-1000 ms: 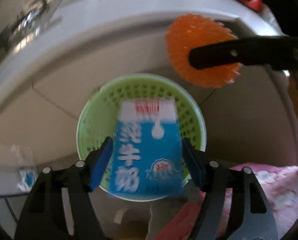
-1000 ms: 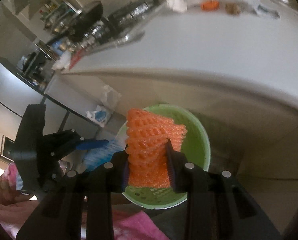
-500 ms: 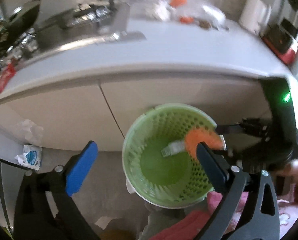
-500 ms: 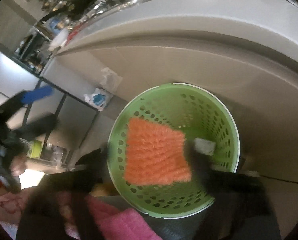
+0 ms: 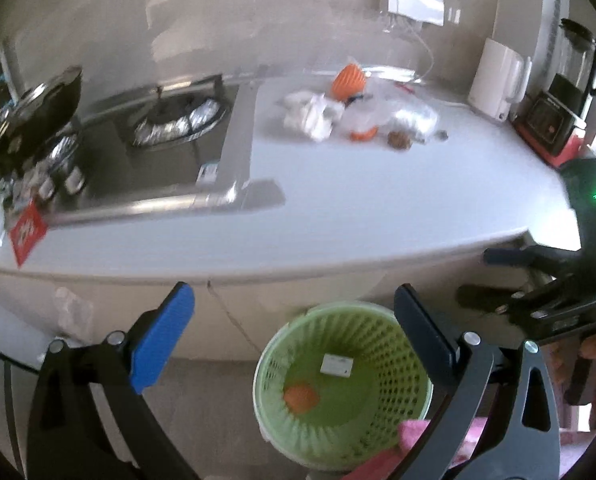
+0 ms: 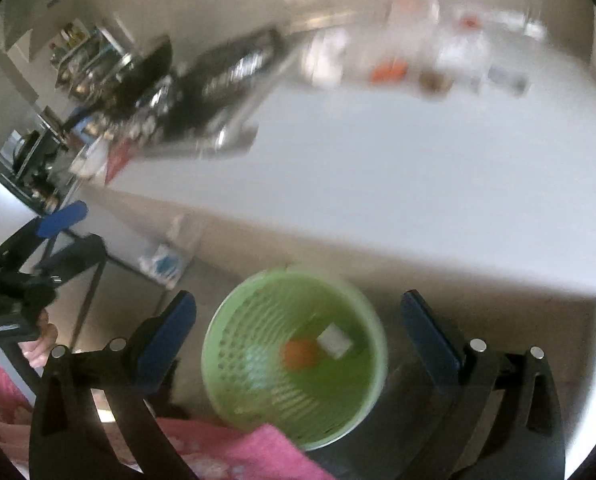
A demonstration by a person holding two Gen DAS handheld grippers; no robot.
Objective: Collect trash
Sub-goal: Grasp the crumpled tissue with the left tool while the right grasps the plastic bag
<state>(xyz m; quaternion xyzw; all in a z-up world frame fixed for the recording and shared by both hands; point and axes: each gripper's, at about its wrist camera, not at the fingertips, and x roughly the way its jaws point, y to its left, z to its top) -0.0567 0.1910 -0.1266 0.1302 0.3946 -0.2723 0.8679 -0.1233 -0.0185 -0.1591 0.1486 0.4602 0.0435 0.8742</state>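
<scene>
A green perforated waste basket (image 5: 298, 330) (image 6: 233, 312) stands on the floor below the counter edge. In its bottom lie an orange foam net (image 5: 301, 398) (image 6: 300, 354) and a white-topped carton (image 5: 336, 364) (image 6: 335, 342). My left gripper (image 5: 293, 312) hangs open and empty above the basket. My right gripper (image 6: 298, 312) is open and empty too, over the same basket. On the white counter (image 5: 378, 200) sit more trash: an orange net (image 5: 348, 80), crumpled white tissue (image 5: 310, 114), clear plastic wrap (image 5: 398, 114), an orange scrap (image 5: 364, 133) and a brown bit (image 5: 398, 141).
A stove (image 5: 169, 128) with pots (image 5: 37, 116) takes the counter's left part. A white kettle (image 5: 496, 80) and a blender (image 5: 566, 80) stand at the right. A red packet (image 5: 27, 232) lies near the front edge. Pink fabric (image 6: 217, 452) lies below the basket.
Both grippers opened and let go: the blue milk carton and the orange net dropped into the green basket. Both grippers then rose, bringing the counter top into view.
</scene>
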